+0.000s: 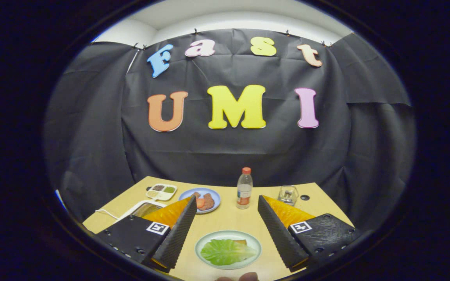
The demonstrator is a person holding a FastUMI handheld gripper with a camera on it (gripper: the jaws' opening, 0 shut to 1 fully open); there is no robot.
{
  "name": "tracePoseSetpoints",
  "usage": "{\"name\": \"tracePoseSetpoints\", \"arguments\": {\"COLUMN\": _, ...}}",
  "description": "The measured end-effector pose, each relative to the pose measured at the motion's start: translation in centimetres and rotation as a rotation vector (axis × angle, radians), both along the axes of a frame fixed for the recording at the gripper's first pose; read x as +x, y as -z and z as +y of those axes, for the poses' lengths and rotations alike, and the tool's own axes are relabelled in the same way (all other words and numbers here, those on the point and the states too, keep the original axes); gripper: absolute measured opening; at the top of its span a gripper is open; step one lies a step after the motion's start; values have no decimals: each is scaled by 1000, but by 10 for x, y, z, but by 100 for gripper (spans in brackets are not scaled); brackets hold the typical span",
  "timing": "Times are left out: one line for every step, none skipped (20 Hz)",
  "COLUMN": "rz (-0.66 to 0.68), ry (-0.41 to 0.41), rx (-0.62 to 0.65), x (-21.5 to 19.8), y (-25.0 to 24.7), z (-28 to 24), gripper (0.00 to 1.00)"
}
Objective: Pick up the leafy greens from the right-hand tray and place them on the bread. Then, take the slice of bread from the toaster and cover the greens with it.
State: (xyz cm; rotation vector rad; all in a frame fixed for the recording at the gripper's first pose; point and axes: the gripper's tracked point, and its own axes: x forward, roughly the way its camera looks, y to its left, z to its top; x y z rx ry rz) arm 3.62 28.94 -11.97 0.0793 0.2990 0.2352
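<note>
Gripper view, looking forward over a light wooden worktop (225,220) backed by black cloth. Entries run left to right.

Far left: a white cable (106,213) trails across the worktop toward a white appliance (143,207) with a dark opening; it sits just behind the left finger and is partly hidden by it, so its contents cannot be told. Beyond it, near the far edge, lies a small white compartment tray (161,191) with brown, green and pale fillings.

Left finger (178,234): black ribbed pad, orange body, black base with a square marker. Just beyond its tip sits a blue plate (214,197) carrying reddish and brown food pieces.

Centre: the gripper (225,236) is spread wide, nothing between the fingers pressing on either pad. Between them, on the near part of the worktop, rests a pale green plate (205,244). On it lie the leafy greens (225,251), spread over the bread (240,242), of which a brown edge shows at the far right side of the leaf. Neither finger touches the plate.

Beyond the plate, mid-worktop, stands a clear bottle (244,189) with a red cap and label, upright.

Right finger (281,234): same build, mirrored. Beyond its tip sits a clear glass container (288,194), and just right of that a dark round hole (305,197) in the worktop.

Nearest edge: fingertips of a hand (244,277) just show.
</note>
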Motion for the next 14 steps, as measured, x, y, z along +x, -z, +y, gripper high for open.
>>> {"name": "tracePoseSetpoints", "arguments": {"rz": 7, "ry": -23, "rx": 13, "x": -4, "y": -1, "z": 14, "gripper": 96}}
{"name": "tracePoseSetpoints", "arguments": {"rz": 14, "ry": -42, "rx": 15, "x": -7, "y": -1, "z": 28, "gripper": 96}}
{"name": "tracePoseSetpoints", "arguments": {"rz": 21, "ry": -66, "rx": 19, "x": -11, "y": 0, "z": 44, "gripper": 96}}
{"name": "tracePoseSetpoints", "arguments": {"rz": 31, "ry": -90, "rx": 22, "x": -14, "y": 1, "z": 62, "gripper": 96}}
{"name": "tracePoseSetpoints", "arguments": {"rz": 41, "ry": -109, "rx": 24, "x": -16, "y": 3, "z": 79, "gripper": 96}}
{"name": "tracePoseSetpoints", "arguments": {"rz": 54, "ry": -122, "rx": 29, "x": -18, "y": 7, "z": 95, "gripper": 96}}
{"name": "tracePoseSetpoints", "arguments": {"rz": 66, "ry": -132, "rx": 38, "x": -20, "y": 9, "z": 111, "gripper": 96}}
{"name": "tracePoseSetpoints", "arguments": {"rz": 82, "ry": -144, "rx": 48, "x": -22, "y": 12, "z": 127, "gripper": 96}}
{"name": "tracePoseSetpoints", "arguments": {"rz": 96, "ry": -152, "rx": 53, "x": -23, "y": 15, "z": 141, "gripper": 96}}
{"name": "tracePoseSetpoints", "arguments": {"rz": 106, "ry": -157, "rx": 57, "x": -23, "y": 20, "z": 153, "gripper": 96}}
{"name": "tracePoseSetpoints", "arguments": {"rz": 114, "ry": -157, "rx": 62, "x": -22, "y": 24, "z": 162, "gripper": 96}}
{"name": "tracePoseSetpoints", "arguments": {"rz": 125, "ry": -152, "rx": 64, "x": -20, "y": 31, "z": 171, "gripper": 96}}
{"name": "tracePoseSetpoints", "arguments": {"rz": 142, "ry": -141, "rx": 59, "x": -18, "y": 38, "z": 178, "gripper": 96}}
{"name": "tracePoseSetpoints", "arguments": {"rz": 156, "ry": -128, "rx": 59, "x": -15, "y": 46, "z": 183, "gripper": 96}}
